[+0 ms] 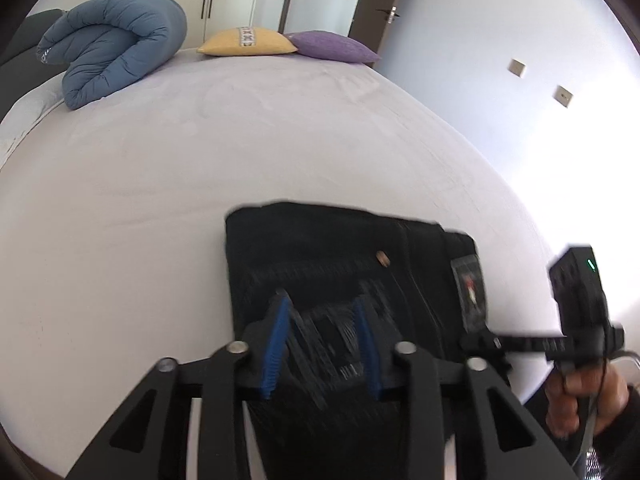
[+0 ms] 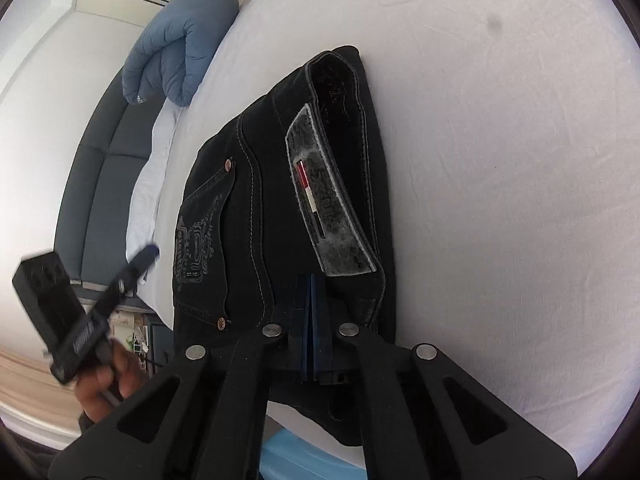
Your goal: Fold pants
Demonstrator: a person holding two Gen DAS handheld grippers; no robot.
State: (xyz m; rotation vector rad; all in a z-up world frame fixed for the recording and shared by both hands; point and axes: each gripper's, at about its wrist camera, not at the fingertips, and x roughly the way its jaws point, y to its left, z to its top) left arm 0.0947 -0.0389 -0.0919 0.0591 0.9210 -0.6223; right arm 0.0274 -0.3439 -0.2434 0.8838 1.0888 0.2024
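Black jeans (image 1: 328, 252) lie folded on the pale bed sheet (image 1: 200, 152), waistband and grey brand patch (image 2: 328, 200) facing up. My left gripper (image 1: 322, 308) is open, its blue pads apart just above the jeans, holding nothing. My right gripper (image 2: 312, 292) is shut, blue pads pressed together at the waistband edge of the jeans (image 2: 248, 184) below the patch; whether cloth is pinched between them I cannot tell. Each gripper shows in the other's view: the right one (image 1: 576, 312) at the right, the left one (image 2: 80, 308) at the lower left.
A rolled blue duvet (image 1: 112, 48) lies at the far left of the bed. A yellow cushion (image 1: 248, 42) and a purple cushion (image 1: 332, 46) sit at the far edge. Wardrobes and a door stand behind. The bed's near edge runs under the grippers.
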